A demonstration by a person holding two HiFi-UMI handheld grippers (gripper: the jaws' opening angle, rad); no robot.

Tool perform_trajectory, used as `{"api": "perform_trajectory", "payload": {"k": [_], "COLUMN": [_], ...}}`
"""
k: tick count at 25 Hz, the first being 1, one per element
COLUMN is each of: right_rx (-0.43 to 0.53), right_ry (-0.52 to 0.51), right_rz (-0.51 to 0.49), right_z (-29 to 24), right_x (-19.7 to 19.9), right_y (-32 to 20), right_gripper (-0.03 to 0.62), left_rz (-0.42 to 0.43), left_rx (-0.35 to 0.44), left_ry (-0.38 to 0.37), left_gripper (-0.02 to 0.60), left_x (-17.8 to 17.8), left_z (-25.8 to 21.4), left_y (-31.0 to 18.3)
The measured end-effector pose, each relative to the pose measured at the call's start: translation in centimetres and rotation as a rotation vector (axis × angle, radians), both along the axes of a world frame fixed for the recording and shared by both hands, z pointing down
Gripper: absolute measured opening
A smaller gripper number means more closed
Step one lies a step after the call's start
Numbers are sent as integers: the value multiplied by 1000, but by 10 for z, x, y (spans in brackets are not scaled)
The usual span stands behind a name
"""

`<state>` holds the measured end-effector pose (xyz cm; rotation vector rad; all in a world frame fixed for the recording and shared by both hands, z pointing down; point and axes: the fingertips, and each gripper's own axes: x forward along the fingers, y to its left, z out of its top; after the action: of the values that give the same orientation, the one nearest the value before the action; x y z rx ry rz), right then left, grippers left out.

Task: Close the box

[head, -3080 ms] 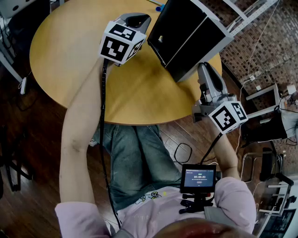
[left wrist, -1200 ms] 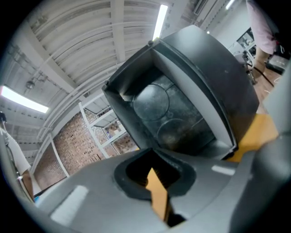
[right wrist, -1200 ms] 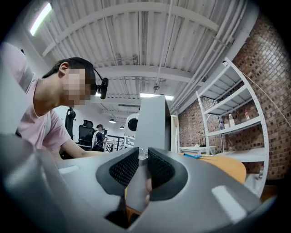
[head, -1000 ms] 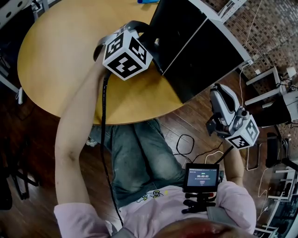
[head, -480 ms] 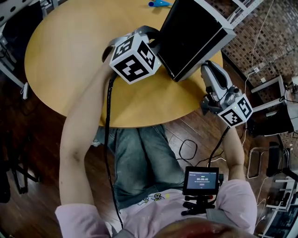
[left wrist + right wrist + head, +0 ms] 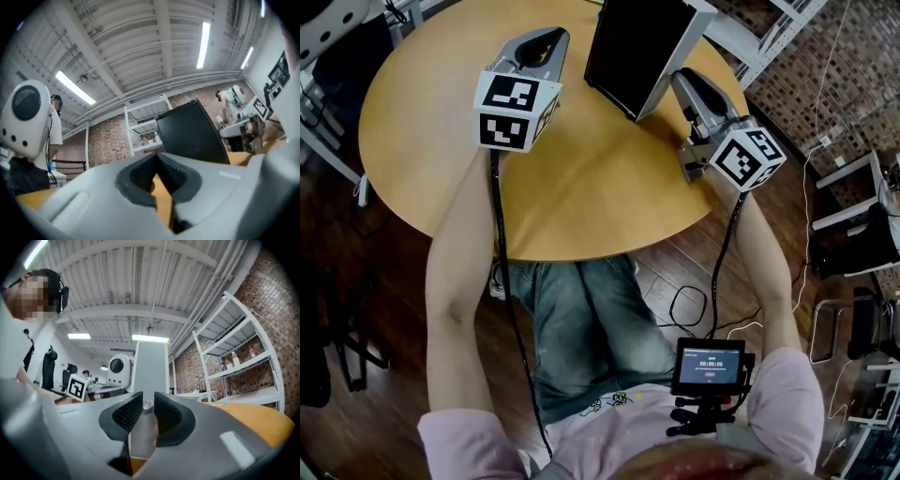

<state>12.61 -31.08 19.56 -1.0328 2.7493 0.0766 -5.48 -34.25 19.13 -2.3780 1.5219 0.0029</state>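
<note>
A black box (image 6: 637,42) with pale grey edges stands upright at the far side of the round yellow table (image 6: 581,187). My right gripper (image 6: 680,77) is at the box's right side. In the right gripper view (image 6: 148,404) the box's grey edge panel (image 6: 150,371) fills the gap between the pads, and the jaws are opening. My left gripper (image 6: 546,37) hovers over the table to the left of the box, apart from it. In the left gripper view (image 6: 157,161) its tips meet with nothing held, and the black box (image 6: 192,133) shows ahead to the right.
White metal shelving (image 6: 769,28) stands against a brick wall past the table's right. A small monitor (image 6: 710,366) hangs at the person's chest, with cables on the wooden floor (image 6: 684,300). A white rounded machine (image 6: 26,117) stands at the left.
The box, spread wide a second ago, now stands narrower and upright. My left gripper has drawn back to the left, off the box. My right gripper has come up to the box's right side.
</note>
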Motion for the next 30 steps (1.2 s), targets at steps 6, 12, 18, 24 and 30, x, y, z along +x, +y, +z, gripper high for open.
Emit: {"api": "perform_trajectory", "payload": {"k": [6, 12, 18, 24, 30], "right_rx": [87, -28, -1, 166, 175], "right_ry": [-274, -443, -309, -123, -143], "right_rz": [-11, 249, 500, 434, 447], "right_z": [-38, -46, -13, -19, -21], "right_x": [65, 108, 113, 73, 80], "right_y": [9, -98, -151, -123, -120], "right_gripper": [203, 205, 96, 78, 43], "left_rz": [38, 14, 27, 14, -14], "left_rx": [-39, -25, -31, -14, 6], "left_ry": [184, 289, 278, 222, 206], "left_gripper": [2, 2, 2, 2, 2], "left_x": [-15, -29, -31, -27, -28], "left_z": [-1, -9, -6, -5, -6], "left_y": [-4, -2, -6, -6, -4]}}
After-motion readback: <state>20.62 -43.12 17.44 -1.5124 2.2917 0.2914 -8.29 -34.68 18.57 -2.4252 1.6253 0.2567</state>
